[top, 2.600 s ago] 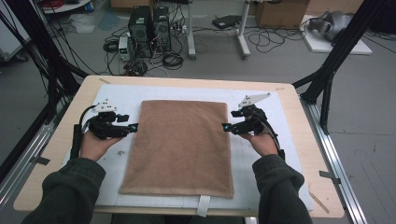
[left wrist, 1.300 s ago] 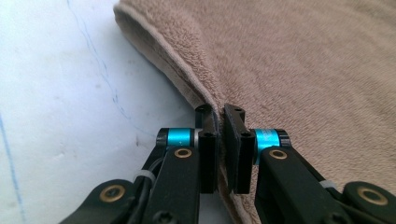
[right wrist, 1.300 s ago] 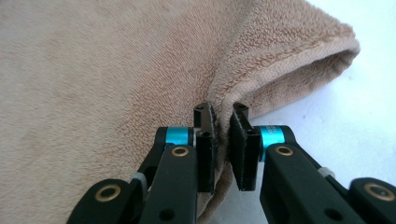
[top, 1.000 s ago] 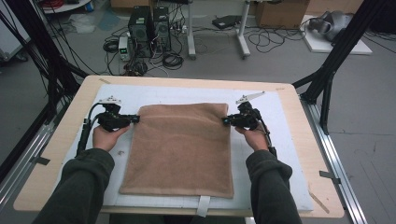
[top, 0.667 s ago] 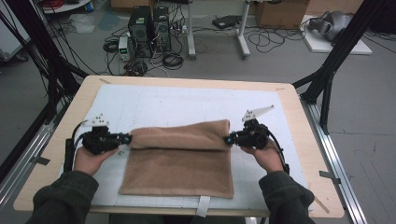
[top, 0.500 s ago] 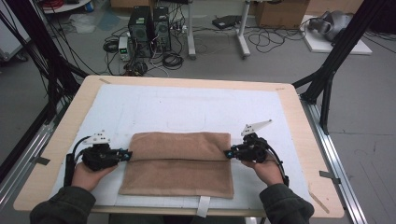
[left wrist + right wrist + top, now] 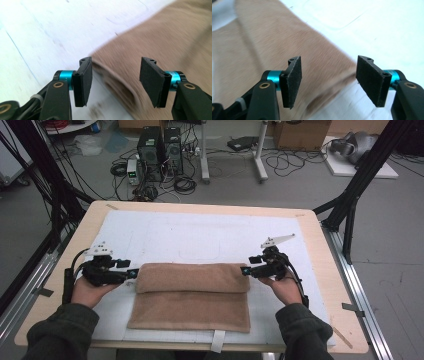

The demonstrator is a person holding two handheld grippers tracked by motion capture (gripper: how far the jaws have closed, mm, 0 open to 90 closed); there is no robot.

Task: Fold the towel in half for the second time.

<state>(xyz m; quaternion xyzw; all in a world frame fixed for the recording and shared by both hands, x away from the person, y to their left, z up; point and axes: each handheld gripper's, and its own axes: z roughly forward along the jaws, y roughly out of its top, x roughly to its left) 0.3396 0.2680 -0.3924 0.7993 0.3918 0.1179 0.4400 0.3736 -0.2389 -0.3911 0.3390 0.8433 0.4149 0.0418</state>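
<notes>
i have just spread both tongs, left tongs (image 7: pixel 134 273) and right tongs (image 7: pixel 244 270), releasing the folded brown towel (image 7: pixel 192 296) at lower centre, fold laid.

even light, gripper views blurred

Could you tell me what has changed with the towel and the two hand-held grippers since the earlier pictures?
The brown towel, flat before, is now folded: its far edge was drawn toward the person and laid over the near half. The left hand-held gripper and the right hand-held gripper have just been opening and have let go of the fold's corners; nothing is pinched between the jaws. The towel's near edge and the table stayed put.
</notes>
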